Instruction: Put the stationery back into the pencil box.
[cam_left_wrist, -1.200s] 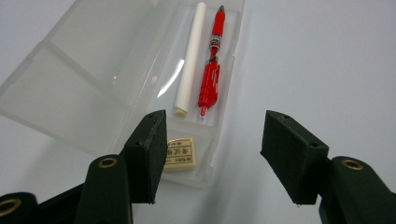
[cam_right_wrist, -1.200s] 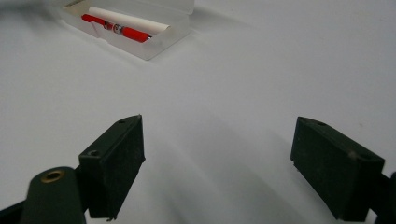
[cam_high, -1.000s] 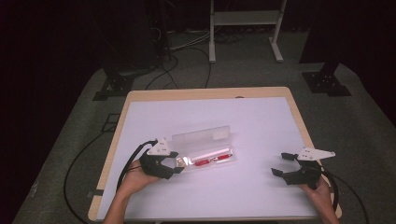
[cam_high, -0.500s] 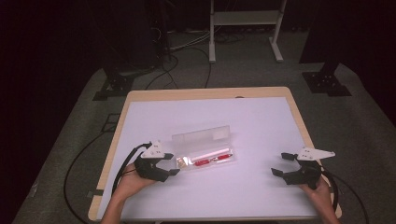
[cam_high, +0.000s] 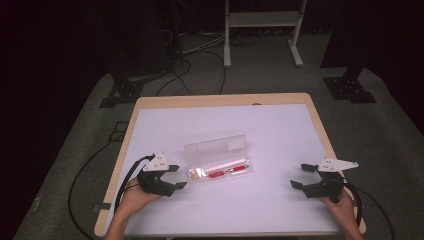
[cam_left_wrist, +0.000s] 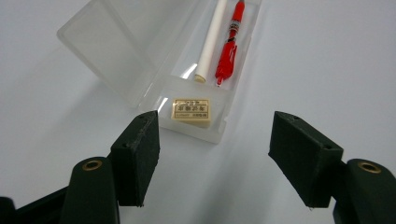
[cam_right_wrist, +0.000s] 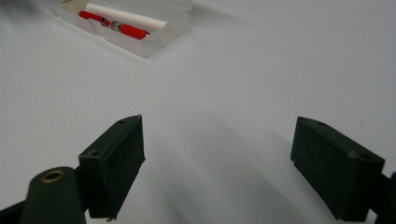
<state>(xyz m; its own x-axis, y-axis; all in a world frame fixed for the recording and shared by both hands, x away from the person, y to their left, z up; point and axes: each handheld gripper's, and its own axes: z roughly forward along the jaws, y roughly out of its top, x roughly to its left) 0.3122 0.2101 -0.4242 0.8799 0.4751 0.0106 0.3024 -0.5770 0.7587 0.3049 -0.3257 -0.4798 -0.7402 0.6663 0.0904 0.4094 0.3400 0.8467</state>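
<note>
Just ahead of the left tool, jaws just widened and empty, the open clear pencil case lies lengthwise toward the right tool, also apart, farther off.

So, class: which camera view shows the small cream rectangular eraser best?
The left gripper view: the small cream rectangular eraser lies close, its printed label visible. In the high view it is a tiny speck; the right gripper view gives nothing clear of it.

Pencil case: clear, colourless plastic. Pen: red, black-and-white banded. Stick: plain white. Eraser: cream, dark printed label. Worktop: white surface, light wood edge. Tongs: black jaws, brass-coloured rivets.
</note>
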